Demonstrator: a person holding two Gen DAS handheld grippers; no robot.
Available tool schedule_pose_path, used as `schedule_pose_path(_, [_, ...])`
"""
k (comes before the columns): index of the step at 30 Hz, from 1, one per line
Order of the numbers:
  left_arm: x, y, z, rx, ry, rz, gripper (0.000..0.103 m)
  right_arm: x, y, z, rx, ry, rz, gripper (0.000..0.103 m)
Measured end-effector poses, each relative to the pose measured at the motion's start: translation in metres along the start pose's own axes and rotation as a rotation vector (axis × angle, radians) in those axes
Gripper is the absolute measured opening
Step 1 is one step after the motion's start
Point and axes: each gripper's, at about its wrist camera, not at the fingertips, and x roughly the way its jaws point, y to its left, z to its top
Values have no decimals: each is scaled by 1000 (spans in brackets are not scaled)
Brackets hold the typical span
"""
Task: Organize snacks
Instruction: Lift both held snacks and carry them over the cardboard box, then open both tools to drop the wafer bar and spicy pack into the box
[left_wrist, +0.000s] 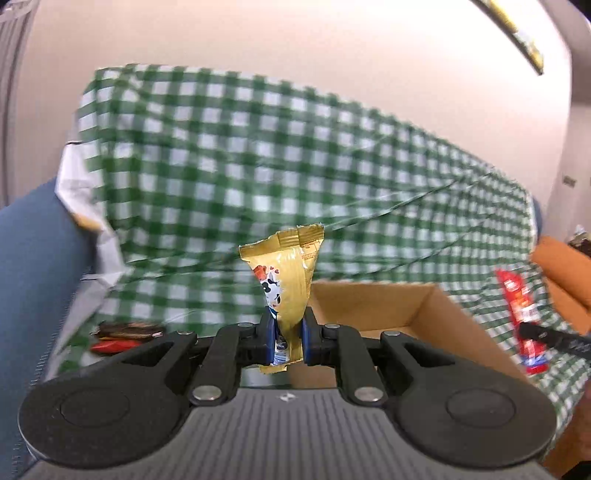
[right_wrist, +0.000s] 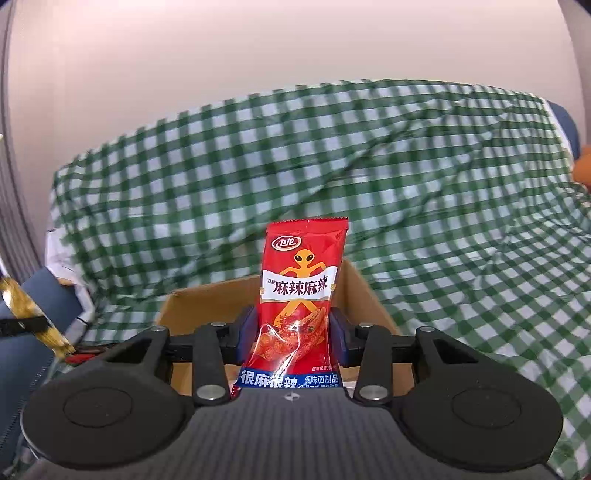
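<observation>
Left wrist view: the left tongs (left_wrist: 288, 332) were clenched on a gold snack packet (left_wrist: 286, 280), which stood upright between the blue pads at the centre of the frame. Its front carried a cartoon cow and a small red motif; the print near its crimped top was too small to read. Behind it, at centre right, lay an open cardboard box (left_wrist: 424, 306) on a green-and-white checked cloth (left_wrist: 258, 155) draped over the furniture. At the lower left of the frame two dark and red wrapped snacks (left_wrist: 125, 334) rested on the cloth, their labels blurred. At the right edge the red snack packet (left_wrist: 521, 317) appeared, pinched by a dark finger of the other tongs.

Right wrist view: the right tongs (right_wrist: 293, 338) were grasping the red snack packet (right_wrist: 299, 306) upright at the centre of the frame, just in front of the cardboard box (right_wrist: 207, 306). An oval logo at its top read "卫龙", above an orange alien figure. A white banner read "麻辣麻辣". The blue band at the bottom read "很麻很辣" and "调味面制品"; a clear window showed reddish strips. The checked cloth (right_wrist: 406, 177) filled the background. At the left edge the gold snack packet (right_wrist: 26, 314) was seen edge-on, crossed by a black finger of the left tongs.
</observation>
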Motion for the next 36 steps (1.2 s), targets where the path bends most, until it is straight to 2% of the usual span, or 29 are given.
schedule_pose_path(9, [12,-49,-7,43,-10,-132,15,-10,-7,-8,-33,2,-76,44])
schedule_pose_path(16, [28,-79,-20,112,25,-181,15,-12,-11,-10,-46,9,-116,44])
schedule_pose_path(21, [38,-93,-29,160,45,-194,15,-10,-11,-11,-51,12,-125,44])
schedule_pose_path(36, [43,-100,-39,188,62,-203,15,-6,1,-13,-99,9,-121,44])
